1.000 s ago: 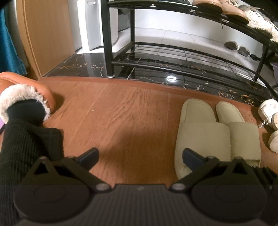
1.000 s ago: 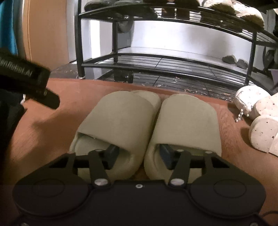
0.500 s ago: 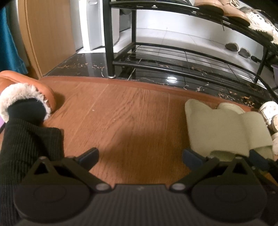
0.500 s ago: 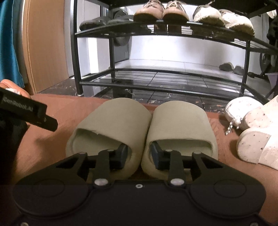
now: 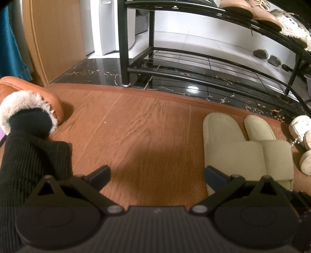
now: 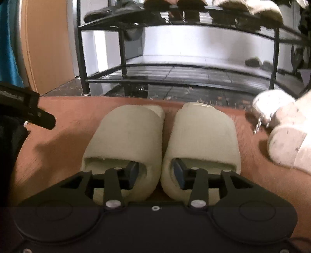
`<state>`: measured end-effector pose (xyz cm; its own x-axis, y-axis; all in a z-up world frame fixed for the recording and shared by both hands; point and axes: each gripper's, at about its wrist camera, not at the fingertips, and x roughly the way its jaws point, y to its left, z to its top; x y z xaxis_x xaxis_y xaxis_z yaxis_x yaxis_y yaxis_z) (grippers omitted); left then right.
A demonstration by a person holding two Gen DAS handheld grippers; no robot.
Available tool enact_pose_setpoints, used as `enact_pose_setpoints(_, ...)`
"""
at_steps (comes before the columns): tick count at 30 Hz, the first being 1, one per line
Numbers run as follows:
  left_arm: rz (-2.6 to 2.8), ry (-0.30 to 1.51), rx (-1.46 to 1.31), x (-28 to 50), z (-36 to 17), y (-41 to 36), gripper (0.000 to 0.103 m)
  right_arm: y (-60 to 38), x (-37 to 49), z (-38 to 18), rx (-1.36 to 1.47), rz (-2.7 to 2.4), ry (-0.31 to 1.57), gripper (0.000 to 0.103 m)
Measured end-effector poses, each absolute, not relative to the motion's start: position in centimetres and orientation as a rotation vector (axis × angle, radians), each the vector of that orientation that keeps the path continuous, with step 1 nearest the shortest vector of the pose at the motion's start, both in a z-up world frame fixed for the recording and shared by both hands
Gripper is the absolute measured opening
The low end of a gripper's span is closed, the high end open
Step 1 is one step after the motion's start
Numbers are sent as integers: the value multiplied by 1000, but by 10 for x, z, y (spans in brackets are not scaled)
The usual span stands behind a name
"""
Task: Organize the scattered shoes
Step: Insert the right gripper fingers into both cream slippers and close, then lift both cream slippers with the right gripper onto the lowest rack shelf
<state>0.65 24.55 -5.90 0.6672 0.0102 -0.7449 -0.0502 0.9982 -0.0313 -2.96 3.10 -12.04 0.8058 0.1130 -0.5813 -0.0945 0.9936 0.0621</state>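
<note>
Pale foam slippers side by side on my wood floor

My right gripper (image 6: 155,171) has just opened, one finger inside each smooth slipper (image 6: 126,144), unclamped; left gripper (image 5: 157,175) gapes empty. Wire shoe rack (image 5: 194,64) holds shoes.

The rack's (image 6: 175,17) top-shelf shoes (image 6: 243,7) are blurred and cropped; white shoes (image 6: 287,136) blur, cut by the right edge.

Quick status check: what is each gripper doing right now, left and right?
Left gripper: open, empty above the wooden floor.
Right gripper: jaws just opened; one finger inside each of the two pale green foam slippers, not clamping them.
</note>
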Motion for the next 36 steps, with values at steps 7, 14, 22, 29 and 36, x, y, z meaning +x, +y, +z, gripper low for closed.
enact_pose_setpoints(7,22,850,-50,8,-61,245,102,31,-16,-126,68,65,621,73)
enact_pose_setpoints(14,20,859,-55,9,-62,246,102,35,-11,-129,76,62,597,40)
enact_pose_setpoints(22,35,863,-77,10,-61,250,102,33,-13,-105,33,124,516,25)
enact_pose_setpoints(29,80,846,-94,7,-59,256,102,27,-26,-76,44,193,473,26)
enact_pose_setpoints(36,129,812,-120,1,-53,265,102,15,-42,-33,78,192,374,26)
